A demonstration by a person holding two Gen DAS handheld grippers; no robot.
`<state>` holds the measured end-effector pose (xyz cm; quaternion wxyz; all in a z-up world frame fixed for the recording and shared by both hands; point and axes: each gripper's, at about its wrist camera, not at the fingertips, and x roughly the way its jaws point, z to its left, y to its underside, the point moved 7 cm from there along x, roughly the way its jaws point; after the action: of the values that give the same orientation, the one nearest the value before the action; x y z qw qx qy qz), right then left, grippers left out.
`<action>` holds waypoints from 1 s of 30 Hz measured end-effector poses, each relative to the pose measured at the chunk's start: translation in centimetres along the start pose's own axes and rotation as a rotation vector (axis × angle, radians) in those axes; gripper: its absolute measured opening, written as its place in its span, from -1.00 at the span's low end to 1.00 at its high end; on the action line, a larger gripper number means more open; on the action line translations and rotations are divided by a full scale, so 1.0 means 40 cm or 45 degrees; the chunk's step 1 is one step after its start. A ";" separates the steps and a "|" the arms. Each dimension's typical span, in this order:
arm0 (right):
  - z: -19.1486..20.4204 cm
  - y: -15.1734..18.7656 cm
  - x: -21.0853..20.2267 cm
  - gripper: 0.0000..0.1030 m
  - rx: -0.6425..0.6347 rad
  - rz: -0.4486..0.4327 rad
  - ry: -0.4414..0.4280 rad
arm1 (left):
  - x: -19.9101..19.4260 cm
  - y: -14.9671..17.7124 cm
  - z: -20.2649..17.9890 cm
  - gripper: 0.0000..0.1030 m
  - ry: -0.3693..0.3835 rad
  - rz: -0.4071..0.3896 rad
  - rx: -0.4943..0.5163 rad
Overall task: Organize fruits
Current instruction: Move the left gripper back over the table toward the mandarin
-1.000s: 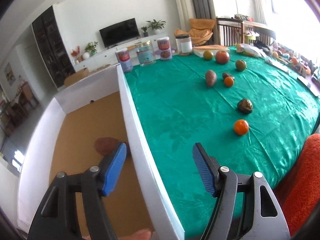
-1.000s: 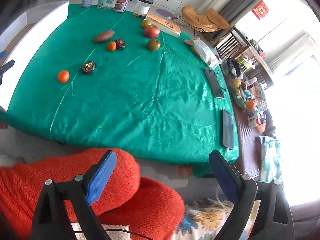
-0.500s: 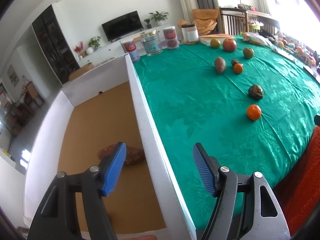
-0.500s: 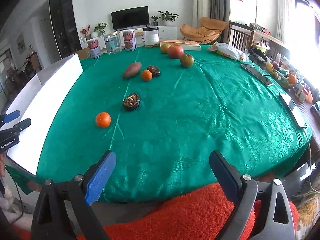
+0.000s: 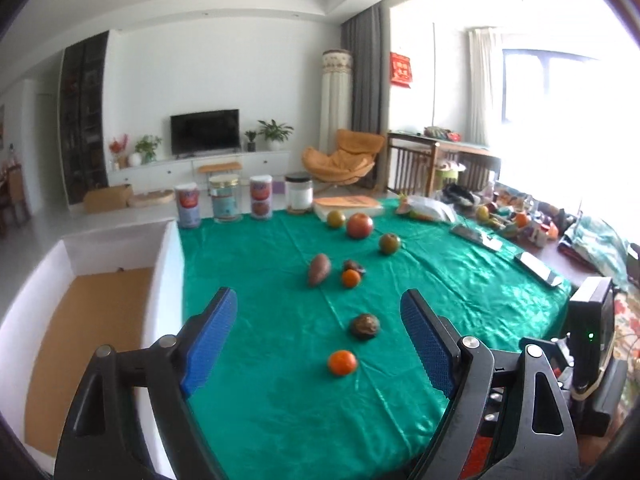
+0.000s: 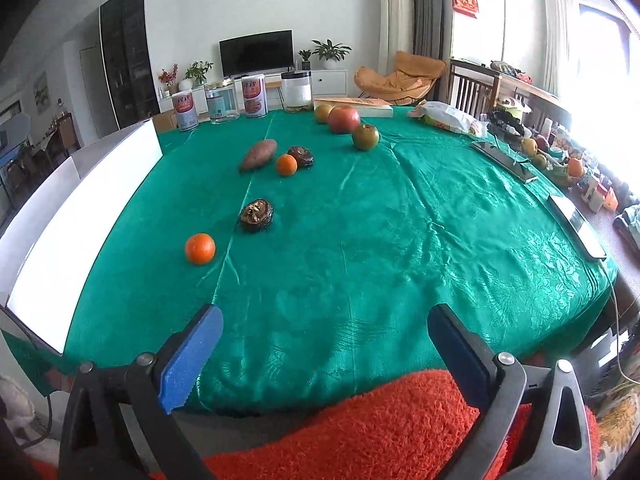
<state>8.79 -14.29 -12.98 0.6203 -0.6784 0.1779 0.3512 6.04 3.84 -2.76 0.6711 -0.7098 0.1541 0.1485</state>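
Fruits lie on the green tablecloth [image 5: 272,400]. Nearest is an orange [image 5: 342,362] [image 6: 200,248], then a dark wrinkled fruit [image 5: 365,325] [image 6: 256,215]. Further back lie a sweet potato [image 5: 319,269] [image 6: 258,154], a second orange [image 5: 351,278] [image 6: 286,164], another dark fruit [image 6: 302,156], a red apple [image 5: 359,225] [image 6: 343,119] and two greenish fruits [image 5: 389,243] [image 6: 365,136]. My left gripper [image 5: 318,336] is open and empty, above the table near the white box [image 5: 164,280]. My right gripper [image 6: 326,356] is open and empty at the table's near edge.
The white box [image 6: 80,208] with a brown floor stands along the table's left side. Several tins and a jar [image 5: 260,198] stand at the far edge beside a flat box [image 5: 348,205]. Phones [image 6: 576,220] and clutter lie to the right. Red fabric [image 6: 380,432] is below the right gripper.
My left gripper has swung from over the box to face the fruits on the cloth. My right gripper has lifted from the red fabric to look across the table. Both stayed open.
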 end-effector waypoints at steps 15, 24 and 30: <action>-0.007 0.011 0.019 0.98 -0.014 0.019 0.049 | 0.081 0.087 -0.044 0.66 0.037 0.186 -0.021; -0.005 0.012 0.019 0.98 -0.019 0.020 0.051 | 0.095 0.108 -0.037 0.66 0.049 0.227 -0.053; -0.005 0.013 0.019 0.98 -0.019 0.021 0.050 | 0.098 0.118 -0.042 0.66 0.061 0.254 -0.055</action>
<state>9.01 -14.42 -13.88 0.6089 -0.6882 0.1930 0.3442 7.64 1.85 -8.59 0.6336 -0.7086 0.2369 0.2007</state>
